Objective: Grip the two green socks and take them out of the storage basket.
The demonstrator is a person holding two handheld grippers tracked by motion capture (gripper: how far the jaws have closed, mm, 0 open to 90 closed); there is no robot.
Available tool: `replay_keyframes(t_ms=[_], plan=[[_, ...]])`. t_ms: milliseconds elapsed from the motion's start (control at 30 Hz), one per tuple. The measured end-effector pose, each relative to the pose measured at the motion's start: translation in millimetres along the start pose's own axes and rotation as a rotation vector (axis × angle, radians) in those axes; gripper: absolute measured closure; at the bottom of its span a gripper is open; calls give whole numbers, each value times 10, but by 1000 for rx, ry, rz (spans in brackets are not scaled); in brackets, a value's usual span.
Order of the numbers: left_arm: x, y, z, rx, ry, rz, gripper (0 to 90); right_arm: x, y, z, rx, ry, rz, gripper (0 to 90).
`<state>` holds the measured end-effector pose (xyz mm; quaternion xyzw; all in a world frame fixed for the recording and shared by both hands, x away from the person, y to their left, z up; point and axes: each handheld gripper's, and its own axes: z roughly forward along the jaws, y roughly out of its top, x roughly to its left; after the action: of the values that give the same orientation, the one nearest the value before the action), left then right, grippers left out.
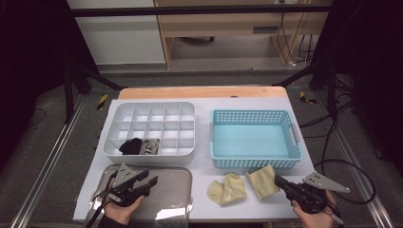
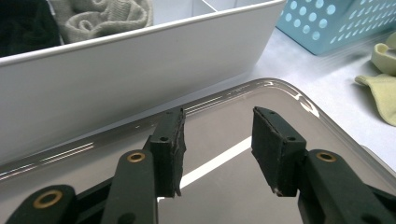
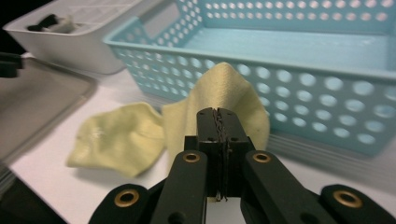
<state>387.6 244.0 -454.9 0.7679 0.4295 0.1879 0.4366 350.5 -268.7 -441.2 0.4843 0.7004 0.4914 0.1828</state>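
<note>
Right hand-held gripper (image 3: 219, 114) jaws pressed together, empty, nose just short of the near yellow sock (image 3: 219, 100); part them before dropping onto its edge, avoid the blue basket (image 3: 299, 88) wall behind. Left hand-held gripper (image 2: 217, 140) jaws apart, idle over steel tray (image 2: 299, 100); second sock (image 3: 116, 140) beside

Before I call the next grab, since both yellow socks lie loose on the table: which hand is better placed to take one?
Right. The right gripper, jaws shut and empty, sits just beside the nearer yellow sock. The left gripper hovers open over the metal tray, farther off.
</note>
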Motion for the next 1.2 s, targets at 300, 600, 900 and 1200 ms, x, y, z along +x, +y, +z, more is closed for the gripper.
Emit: replay_keyframes(t_ms=[300,600,900,1200], plan=[[-64,19,4,-2,-17,9,536,-210,-193,98,80,-129,33,894],[-157,49,8,-1,-40,24,537,-314,-277,147,117,-208,37,890],[-301,88,33,0,-77,38,534,-229,-170,50,17,-183,-7,807],[-506,164,105,16,-118,66,535,89,11,92,-31,-50,-34,756]])
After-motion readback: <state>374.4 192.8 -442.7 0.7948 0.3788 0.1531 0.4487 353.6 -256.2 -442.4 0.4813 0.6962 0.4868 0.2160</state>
